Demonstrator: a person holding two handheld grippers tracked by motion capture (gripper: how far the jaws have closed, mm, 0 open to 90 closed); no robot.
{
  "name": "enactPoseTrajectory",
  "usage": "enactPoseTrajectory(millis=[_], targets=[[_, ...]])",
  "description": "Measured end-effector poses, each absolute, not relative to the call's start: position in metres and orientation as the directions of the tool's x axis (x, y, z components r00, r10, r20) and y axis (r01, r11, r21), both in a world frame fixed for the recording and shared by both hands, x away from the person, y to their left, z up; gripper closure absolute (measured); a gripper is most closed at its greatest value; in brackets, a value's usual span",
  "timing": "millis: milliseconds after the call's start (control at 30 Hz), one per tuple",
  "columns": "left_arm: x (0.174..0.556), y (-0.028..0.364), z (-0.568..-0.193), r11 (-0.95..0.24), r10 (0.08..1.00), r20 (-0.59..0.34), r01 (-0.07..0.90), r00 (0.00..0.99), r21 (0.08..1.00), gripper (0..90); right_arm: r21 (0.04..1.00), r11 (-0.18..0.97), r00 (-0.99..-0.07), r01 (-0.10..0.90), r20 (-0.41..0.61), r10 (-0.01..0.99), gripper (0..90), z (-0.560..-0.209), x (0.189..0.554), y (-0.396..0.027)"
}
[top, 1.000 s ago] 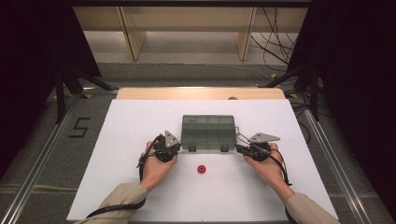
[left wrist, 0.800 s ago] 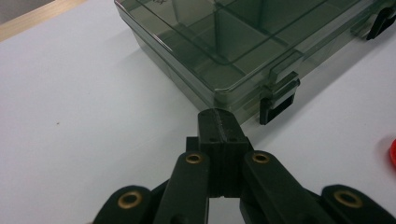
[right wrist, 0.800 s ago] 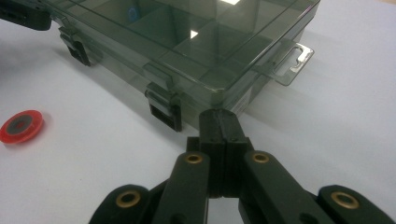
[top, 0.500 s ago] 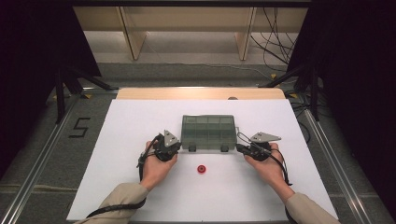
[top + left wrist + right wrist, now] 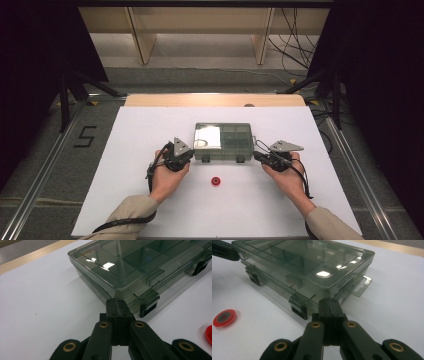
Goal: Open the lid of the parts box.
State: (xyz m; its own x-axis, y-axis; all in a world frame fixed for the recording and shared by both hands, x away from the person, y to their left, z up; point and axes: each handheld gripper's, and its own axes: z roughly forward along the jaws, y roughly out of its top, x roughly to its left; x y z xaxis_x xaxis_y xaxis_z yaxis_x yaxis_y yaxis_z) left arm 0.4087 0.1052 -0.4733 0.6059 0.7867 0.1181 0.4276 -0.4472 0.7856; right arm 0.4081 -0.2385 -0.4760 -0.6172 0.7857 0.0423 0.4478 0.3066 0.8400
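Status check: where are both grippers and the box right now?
Left hand-held gripper shut, empty, at the box's near left corner. Right hand-held gripper shut, empty, at the near right corner. Grey plastic box closed, latches down. Red disc lies in front, clear.

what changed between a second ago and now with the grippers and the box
Nothing visibly changed. The left gripper and right gripper stay shut and empty at the near corners of the closed smoky plastic box, and the red disc lies where it was on the white table.
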Motion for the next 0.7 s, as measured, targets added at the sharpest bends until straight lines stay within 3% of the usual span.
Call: enactPoseTrajectory(millis=[700], targets=[[0.4129,0.1008,-0.4698,-0.313,0.820,0.028,0.407,0.571,0.858,89.9,0.872,0.277,-0.596,0.404,0.021,0.803,90.0,-0.4695,0.4069,-0.2390]])
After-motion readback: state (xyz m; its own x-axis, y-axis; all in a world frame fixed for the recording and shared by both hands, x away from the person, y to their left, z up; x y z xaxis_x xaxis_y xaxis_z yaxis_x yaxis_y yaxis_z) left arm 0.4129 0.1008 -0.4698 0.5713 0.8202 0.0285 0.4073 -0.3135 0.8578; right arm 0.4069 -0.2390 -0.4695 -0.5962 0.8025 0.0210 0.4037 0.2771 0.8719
